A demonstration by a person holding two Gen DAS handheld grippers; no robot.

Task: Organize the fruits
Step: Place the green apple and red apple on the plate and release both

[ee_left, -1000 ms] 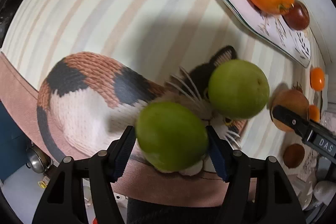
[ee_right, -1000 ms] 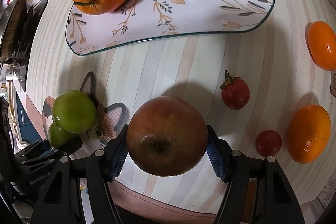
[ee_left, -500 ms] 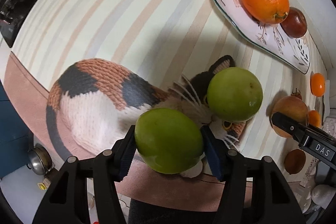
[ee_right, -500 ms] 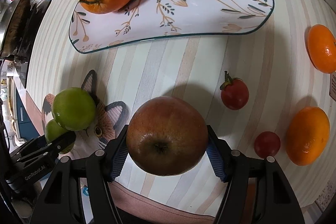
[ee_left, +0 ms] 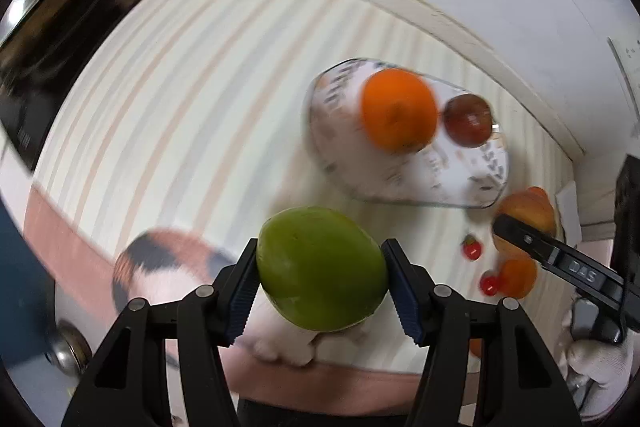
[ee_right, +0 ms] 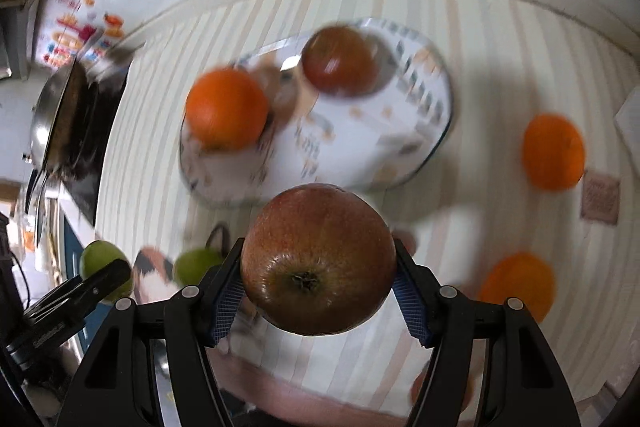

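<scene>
My left gripper is shut on a green apple, held above the cat-pattern mat. My right gripper is shut on a red apple, held above the striped tablecloth. The patterned plate lies ahead with an orange and a dark red apple on it; it also shows in the left wrist view. A second green apple rests on the mat. The left gripper with its apple shows at the lower left of the right wrist view.
Loose oranges lie right of the plate. Small red tomatoes lie near the right gripper. A pan on a dark stove stands at the far left. A wall edge runs behind the table.
Both grippers have lifted and tilted up with their apples; the views are motion-blurred and now show the plate farther ahead and the wall behind.
</scene>
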